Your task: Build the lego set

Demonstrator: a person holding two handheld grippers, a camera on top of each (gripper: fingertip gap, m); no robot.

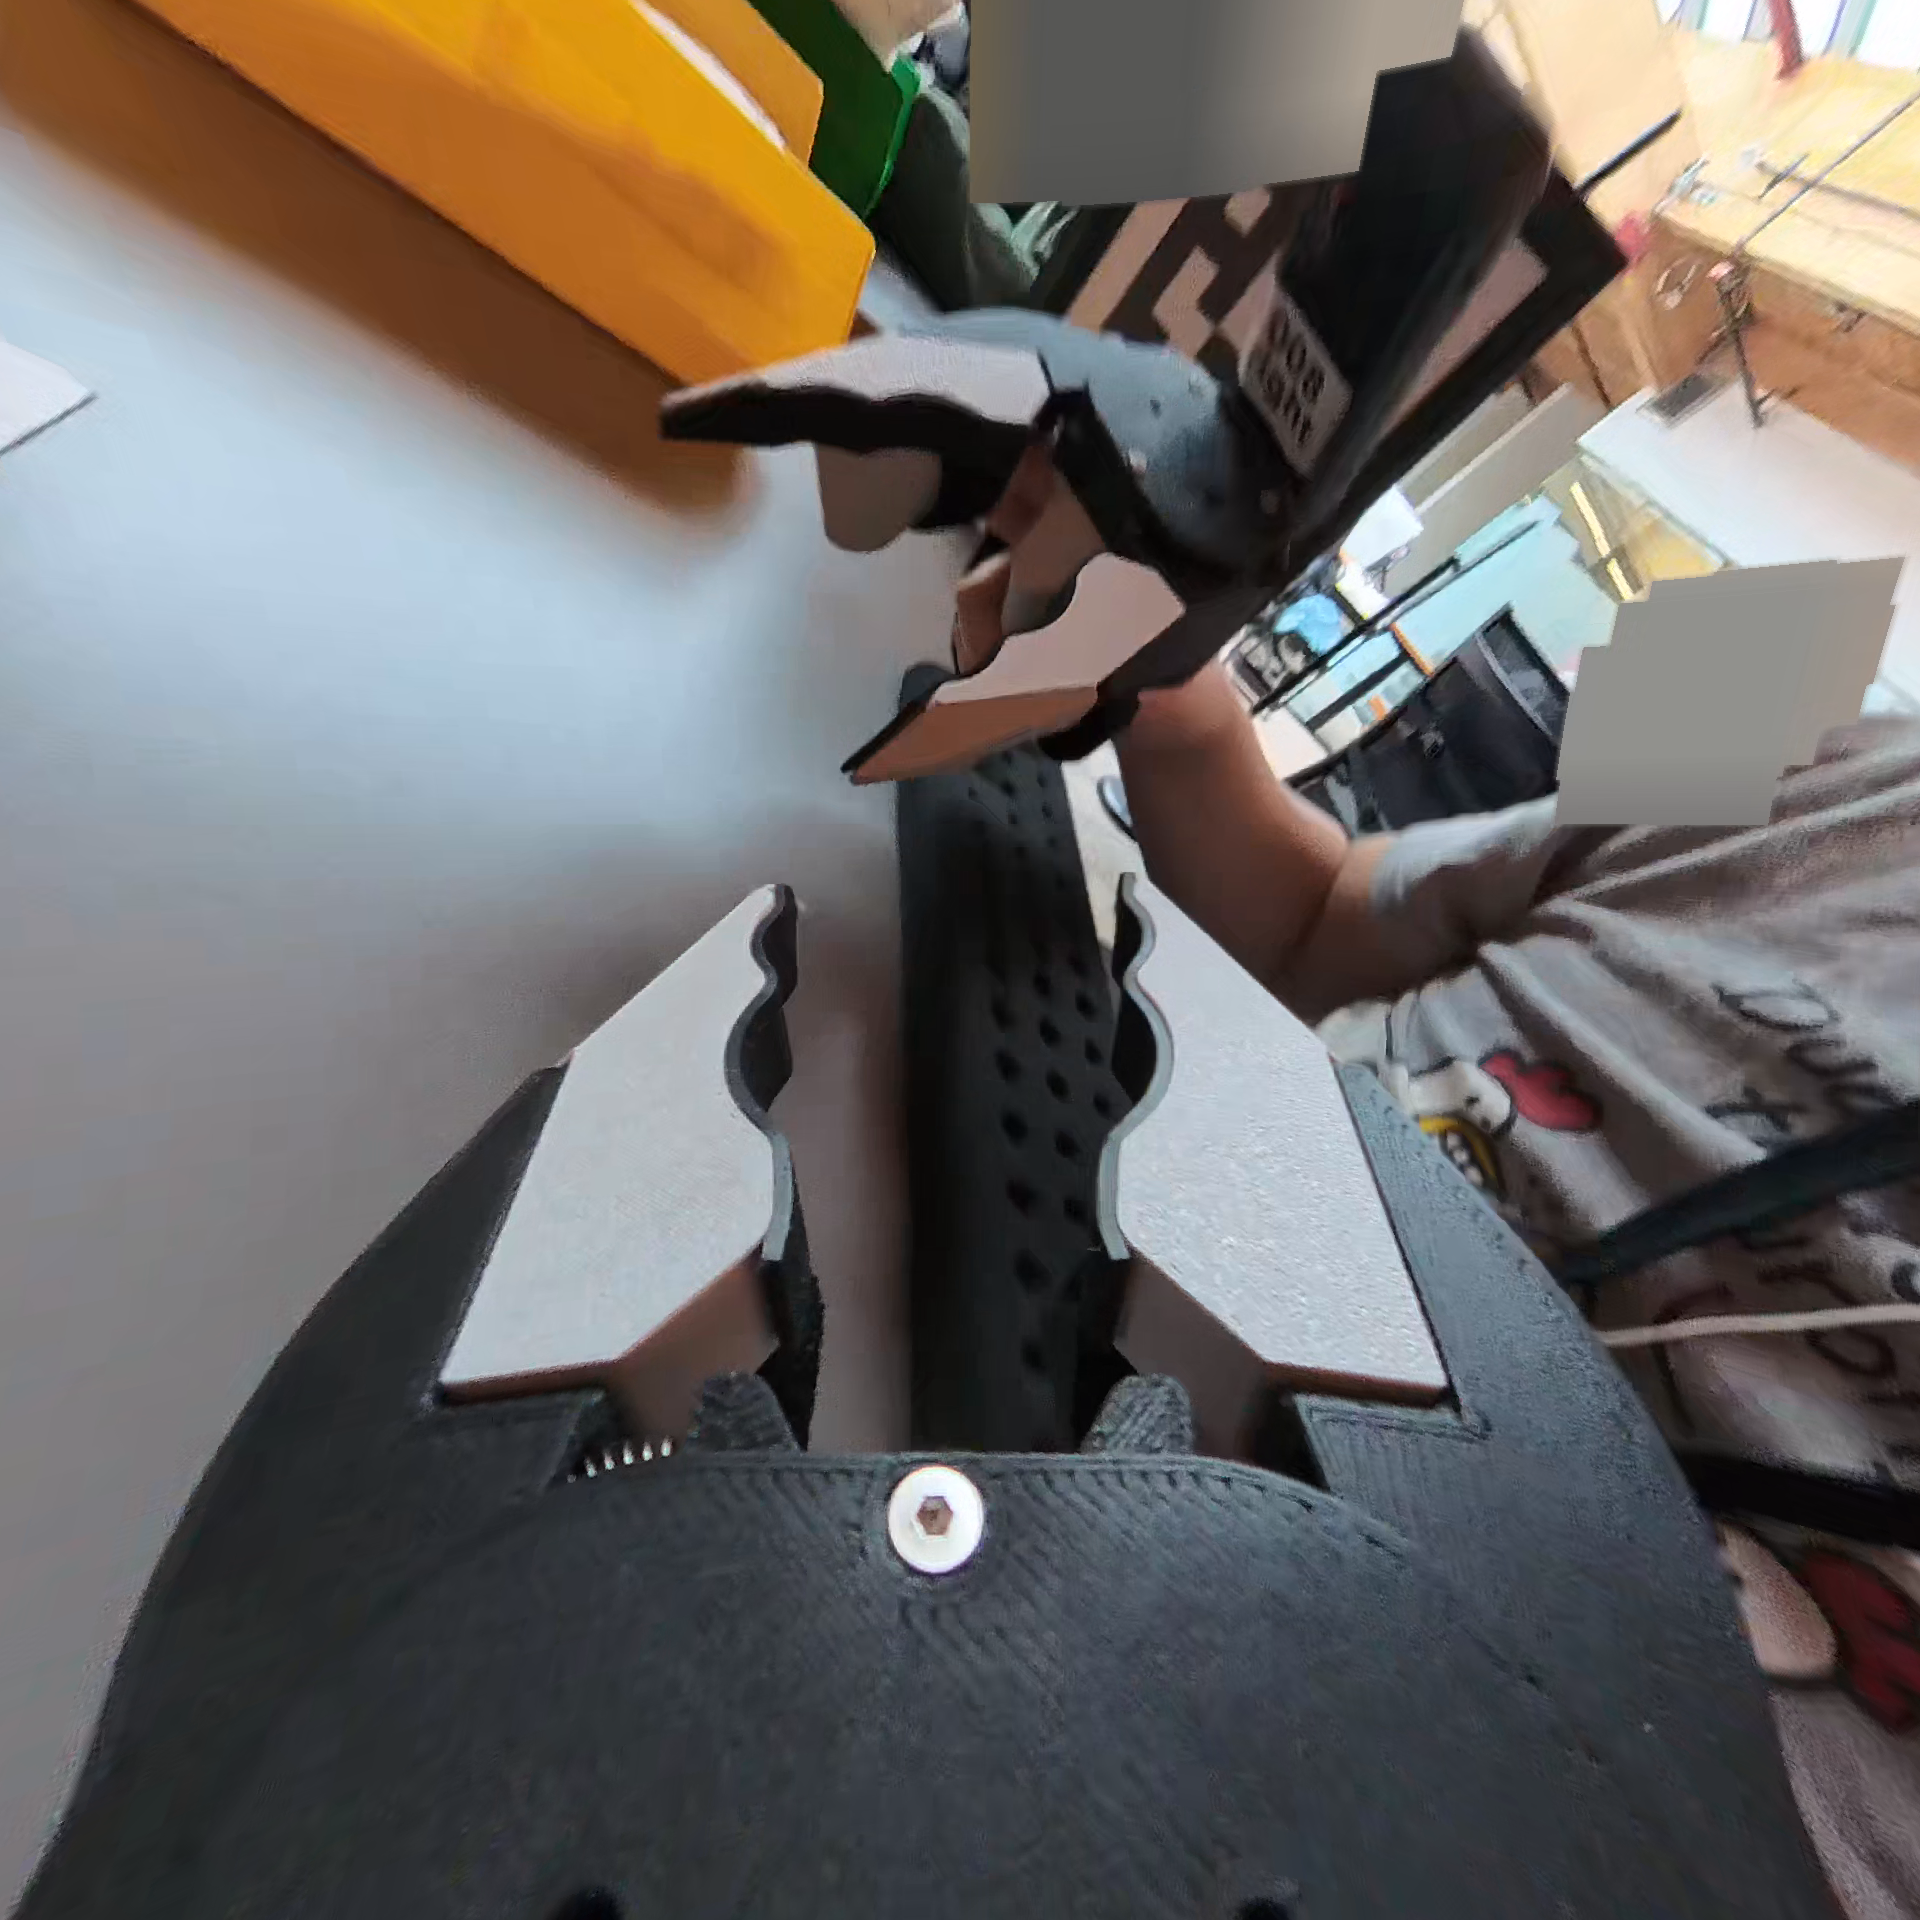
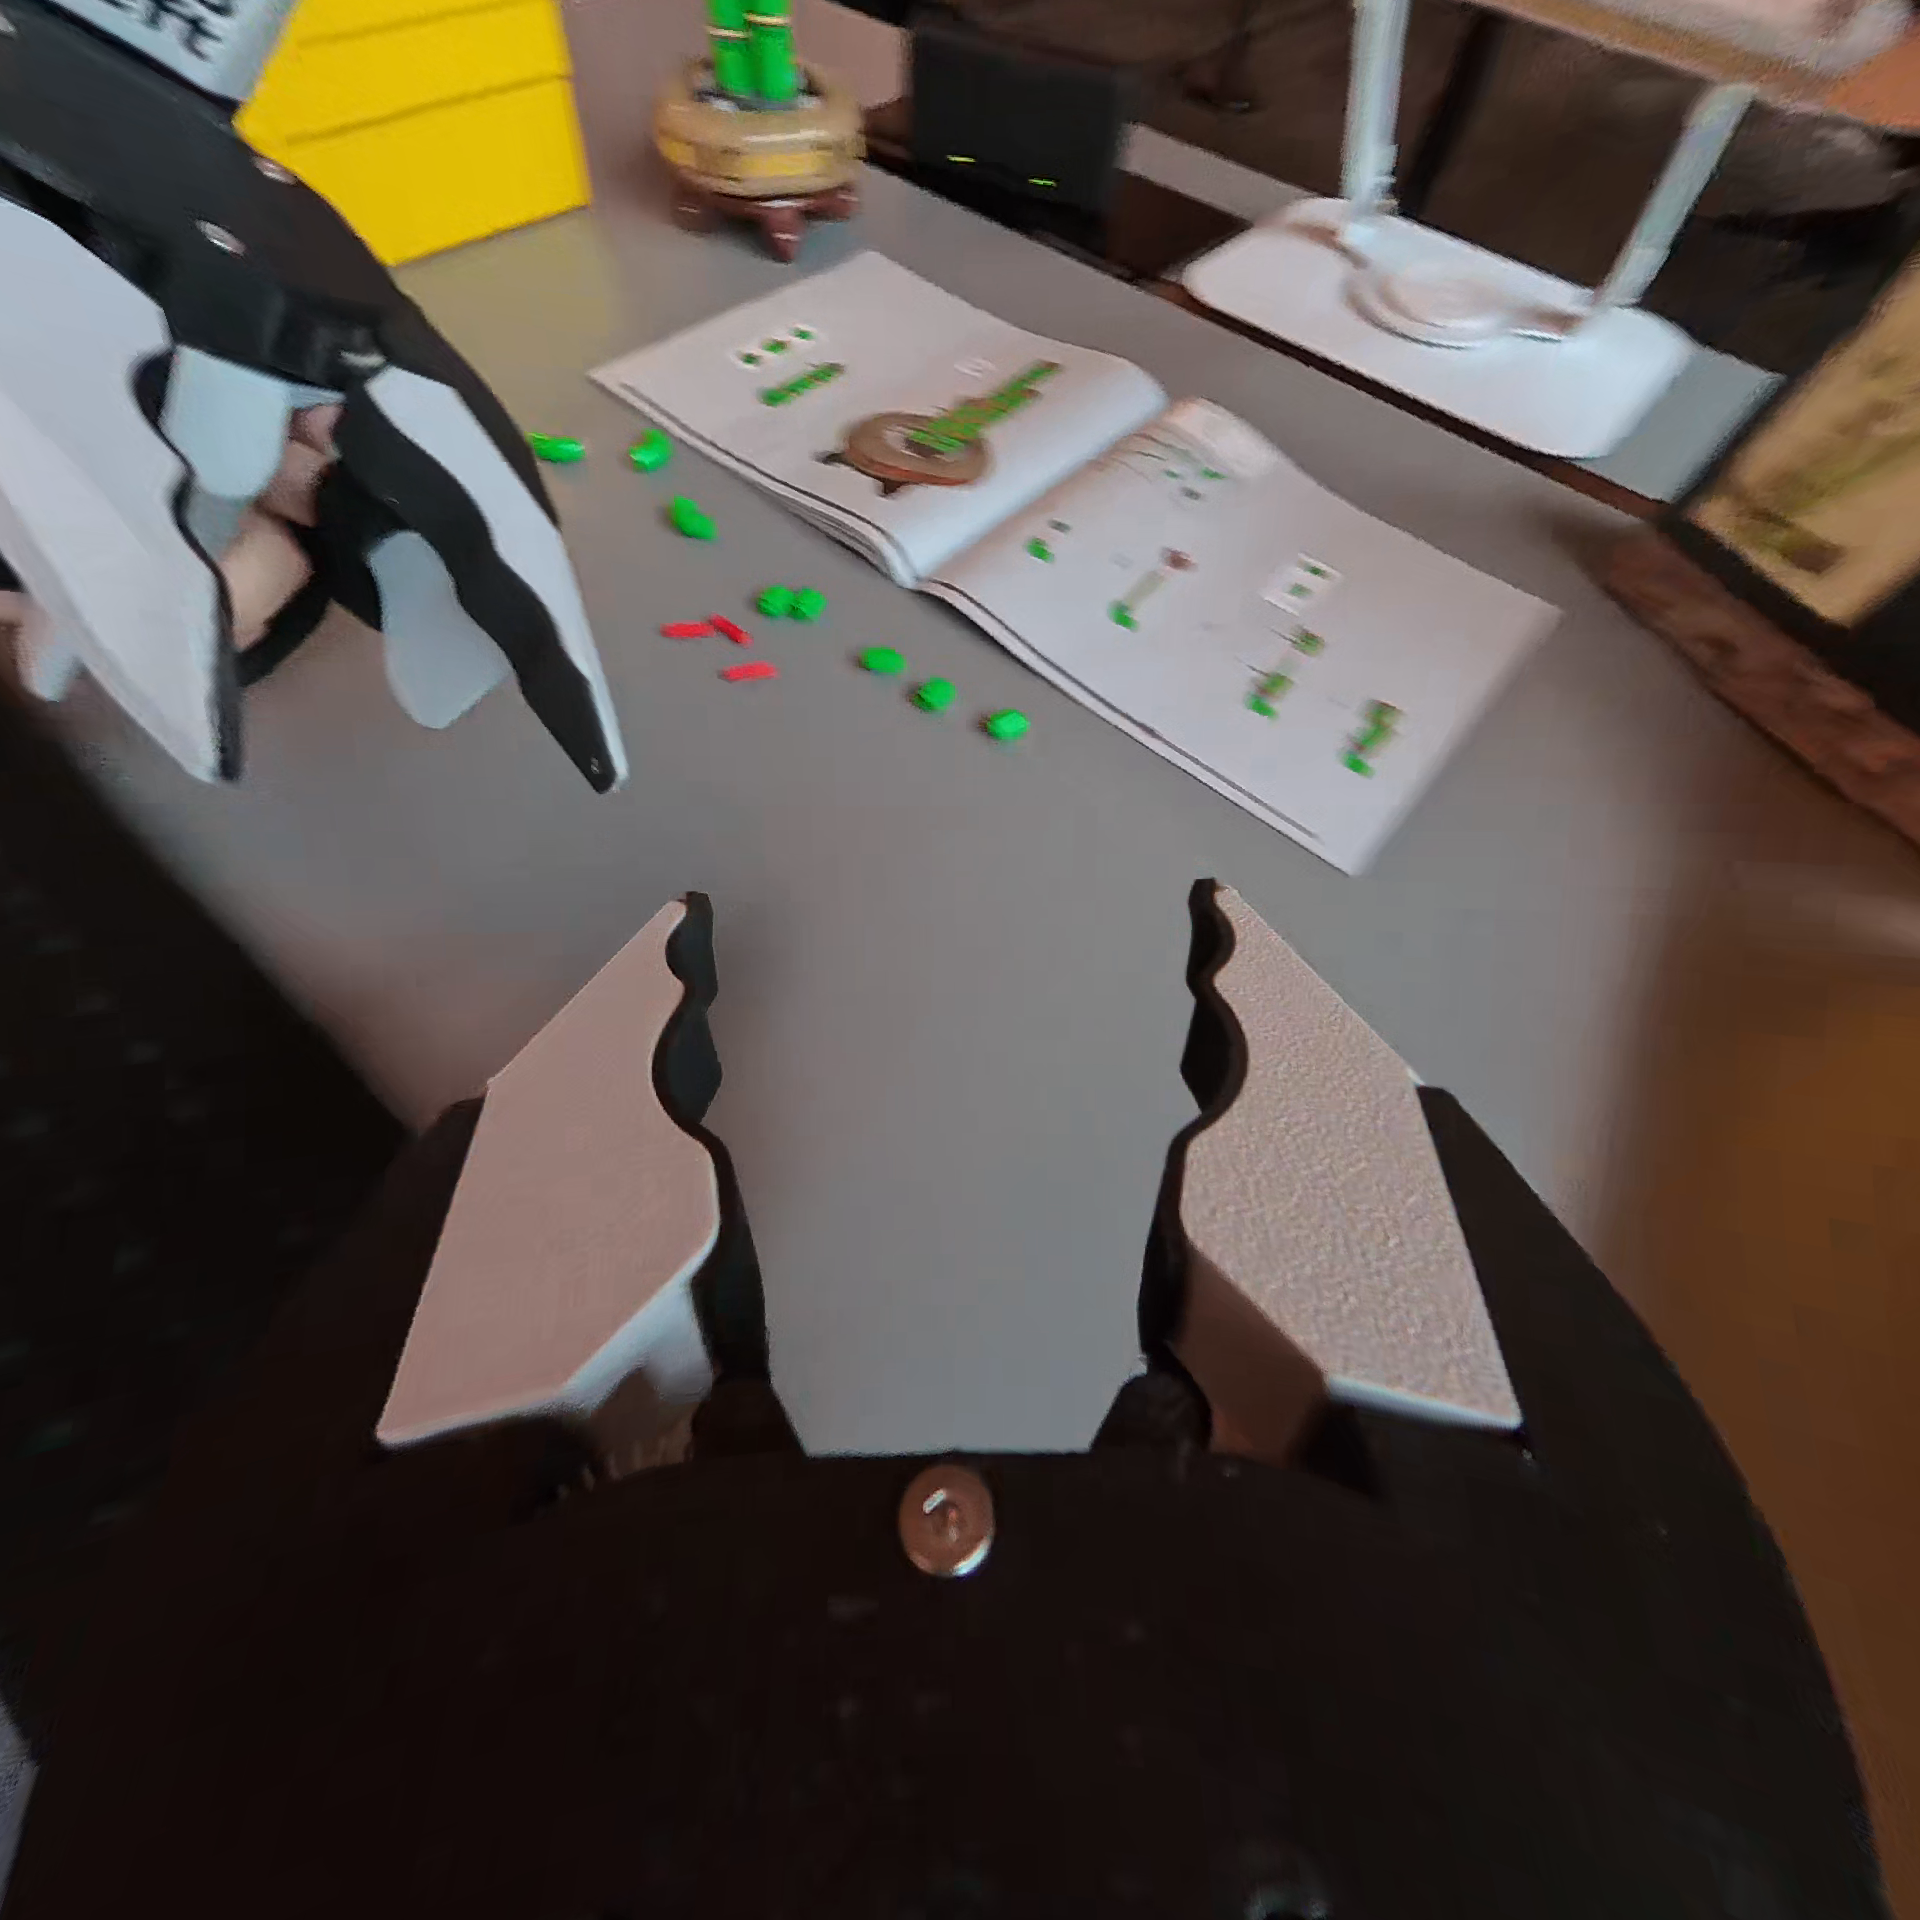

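Observation:
Several small green lego pieces (image 2: 788, 602) and three thin red pieces (image 2: 717, 630) lie scattered on the grey table (image 2: 935, 852). A partly built model (image 2: 758, 135), green stalks in a tan pot on a brown stand, sits at the back. An open instruction booklet (image 2: 1081, 540) lies to the right of the pieces. My right gripper (image 2: 951, 894) is open and empty, above bare table short of the pieces. My left gripper (image 1: 951, 899) is open and empty at the table's edge. It also shows at upper left in the right wrist view (image 2: 416, 774). The right gripper also shows in the left wrist view (image 1: 758, 592).
A yellow box (image 2: 426, 135) stands at the back left and also shows in the left wrist view (image 1: 540, 156). A white lamp base (image 2: 1444, 322) and a black device (image 2: 1013, 114) sit at the back. A black perforated chair edge (image 1: 997, 1039) runs beside the table. A person's patterned clothing (image 1: 1662, 1039) is at right.

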